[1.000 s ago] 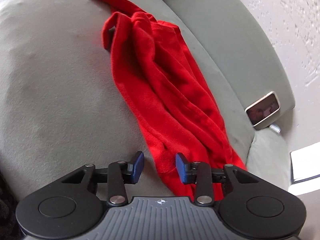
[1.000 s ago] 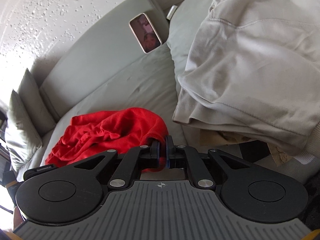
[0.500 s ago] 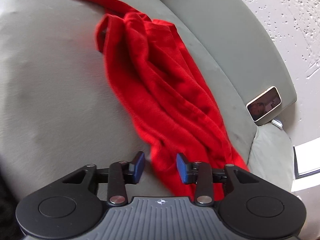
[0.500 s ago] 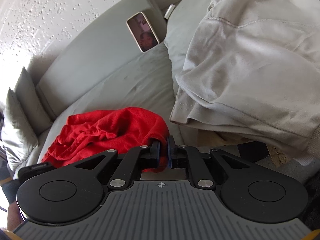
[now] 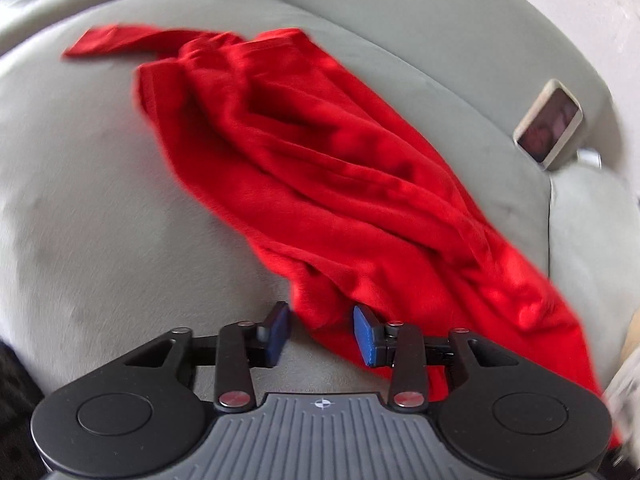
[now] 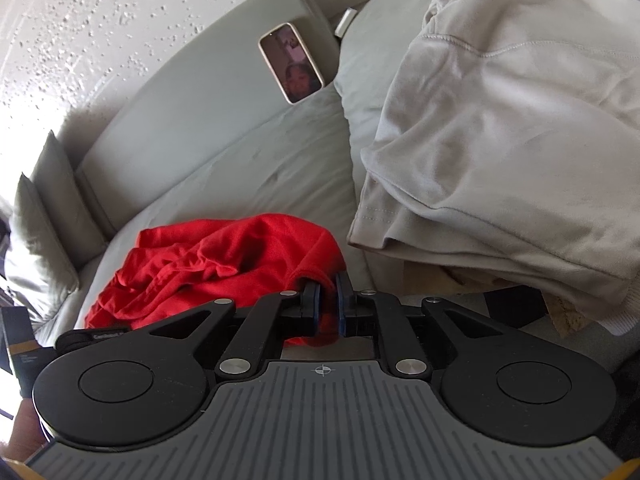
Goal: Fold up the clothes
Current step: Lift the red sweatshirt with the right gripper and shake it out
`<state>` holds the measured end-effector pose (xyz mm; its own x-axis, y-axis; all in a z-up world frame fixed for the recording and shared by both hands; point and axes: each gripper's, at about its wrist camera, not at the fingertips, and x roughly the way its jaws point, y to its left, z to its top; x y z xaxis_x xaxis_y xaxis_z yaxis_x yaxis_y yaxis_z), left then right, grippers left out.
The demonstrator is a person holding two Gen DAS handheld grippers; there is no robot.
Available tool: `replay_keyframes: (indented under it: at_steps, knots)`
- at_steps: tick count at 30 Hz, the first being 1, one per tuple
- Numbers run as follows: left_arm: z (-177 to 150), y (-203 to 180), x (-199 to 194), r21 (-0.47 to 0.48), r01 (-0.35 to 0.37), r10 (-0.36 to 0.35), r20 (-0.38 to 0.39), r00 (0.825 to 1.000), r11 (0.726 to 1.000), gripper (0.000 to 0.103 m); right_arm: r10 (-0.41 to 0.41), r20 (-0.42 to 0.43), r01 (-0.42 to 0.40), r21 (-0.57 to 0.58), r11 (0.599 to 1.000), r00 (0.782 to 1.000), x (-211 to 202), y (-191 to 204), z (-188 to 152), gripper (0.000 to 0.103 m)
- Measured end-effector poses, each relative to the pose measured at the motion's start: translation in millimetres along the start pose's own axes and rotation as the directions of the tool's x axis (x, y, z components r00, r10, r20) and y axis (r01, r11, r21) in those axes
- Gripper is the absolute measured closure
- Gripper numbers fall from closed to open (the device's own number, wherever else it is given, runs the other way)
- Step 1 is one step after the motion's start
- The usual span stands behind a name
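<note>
1. Left wrist view: your left gripper [image 5: 321, 330] hangs low over the grey sofa seat [image 5: 92, 216], jaws spread wide, nothing between the blue pads [image 5: 279, 328].
2. Same view: the red garment [image 5: 332, 184] lies rumpled across the seat in a long diagonal band, running from far left to near right. Its near edge sits just ahead of the open jaws, a fold of it reaching into the gap; the right pad overlaps the cloth in the picture, contact unclear. One narrow strip trails off at the far left end.
3. Same view: a phone [image 5: 549, 125] leans against the sofa backrest [image 5: 460, 40], well apart from the garment. Frame is motion-blurred, fine detail lost.
4. Right wrist view: your right gripper [image 6: 328, 308] is clamped narrow on a bunch of the red garment [image 6: 208, 260]; red cloth fills the slot between the pads and hangs out below them.
5. Same view: the rest of the garment lies heaped on the seat to the left of the jaws.
6. Same view: a beige garment [image 6: 512, 132] is piled to the right, apart from the red one. Phone [image 6: 291, 68] is propped on the backrest [image 6: 192, 112]; grey cushions [image 6: 44, 216] stand at the far left.
</note>
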<state>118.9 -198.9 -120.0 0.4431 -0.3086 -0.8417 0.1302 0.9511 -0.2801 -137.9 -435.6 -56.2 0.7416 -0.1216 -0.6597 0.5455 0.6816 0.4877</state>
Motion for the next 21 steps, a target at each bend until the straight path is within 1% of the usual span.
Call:
replay_keyframes:
  at_steps: [2, 3, 4, 5, 6, 7, 8, 9, 11, 12, 14, 16, 17, 18, 19, 20, 21]
  knots:
    - [2, -5, 6, 0.028, -0.006, 0.006, 0.013, 1.0, 1.0, 0.063, 0.0, 0.0, 0.0, 0.001, 1.0, 1.0, 1, 0, 0, 0.09]
    - [2, -1, 7, 0.016, 0.001, -0.001, 0.031, 1.0, 1.0, 0.063, 0.0, 0.002, 0.0, 0.004, 1.0, 1.0, 1, -1, 0, 0.09]
    - [3, 5, 9, -0.016, 0.016, -0.015, 0.052, 0.999, 1.0, 0.064, 0.0, 0.003, 0.0, 0.008, 1.0, 1.0, 1, -2, 1, 0.09]
    - [6, 10, 12, -0.057, 0.029, -0.025, 0.062, 0.998, 0.998, 0.069, 0.0, 0.005, 0.0, 0.012, 1.0, 1.0, 1, -3, 1, 0.09]
    - [9, 15, 16, -0.099, 0.04, -0.034, 0.068, 0.997, 0.994, 0.085, -0.002, 0.008, 0.002, 0.017, 1.0, 1.0, 1, -4, 2, 0.09]
    - [10, 20, 16, -0.135, 0.071, -0.062, 0.065, 0.996, 0.988, 0.097, -0.005, 0.011, 0.004, 0.022, 1.0, 1.0, 2, -5, 3, 0.09]
    - [9, 24, 13, -0.158, 0.103, -0.095, 0.059, 0.994, 0.982, 0.099, -0.008, 0.013, 0.008, 0.028, 1.0, 1.0, 2, -7, 4, 0.09]
    - [8, 25, 9, -0.15, 0.116, -0.109, 0.058, 0.992, 0.982, 0.1, -0.009, 0.012, 0.009, 0.033, 0.999, 1.0, 4, -8, 5, 0.09]
    - [6, 25, -7, -0.108, 0.151, -0.143, 0.081, 0.986, 0.983, 0.101, 0.019, -0.007, -0.019, 0.072, 0.997, 1.0, 8, -11, 7, 0.093]
    - [5, 27, -18, -0.107, 0.175, -0.165, 0.097, 0.982, 0.979, 0.101, 0.038, -0.017, -0.036, 0.095, 0.995, 0.999, 10, -13, 8, 0.096]
    - [7, 37, -39, -0.14, 0.244, -0.227, 0.126, 0.966, 0.96, 0.102, 0.099, -0.025, -0.094, 0.16, 0.983, 0.995, 12, -17, 10, 0.099]
    - [12, 48, -62, -0.173, 0.303, -0.278, 0.153, 0.948, 0.937, 0.102, 0.162, -0.028, -0.15, 0.24, 0.959, 0.986, 12, -22, 12, 0.1]
    - [14, 51, -75, -0.17, 0.32, -0.292, 0.17, 0.941, 0.932, 0.102, 0.197, -0.036, -0.177, 0.304, 0.936, 0.98, 13, -26, 13, 0.1]
    - [16, 55, -89, -0.163, 0.336, -0.309, 0.171, 0.936, 0.928, 0.102, 0.254, -0.051, -0.214, 0.395, 0.893, 0.966, 16, -32, 13, 0.1]
    - [18, 59, -100, -0.186, 0.369, -0.347, 0.142, 0.927, 0.911, 0.103, 0.338, -0.067, -0.258, 0.513, 0.819, 0.939, 20, -39, 12, 0.1]
    - [24, 66, -109, -0.233, 0.418, -0.404, 0.108, 0.908, 0.878, 0.103, 0.422, -0.075, -0.289, 0.62, 0.729, 0.903, 25, -43, 10, 0.1]
    - [32, 72, -123, -0.268, 0.462, -0.454, 0.096, 0.886, 0.845, 0.103, 0.47, -0.075, -0.305, 0.67, 0.677, 0.879, 25, -42, 11, 0.1]
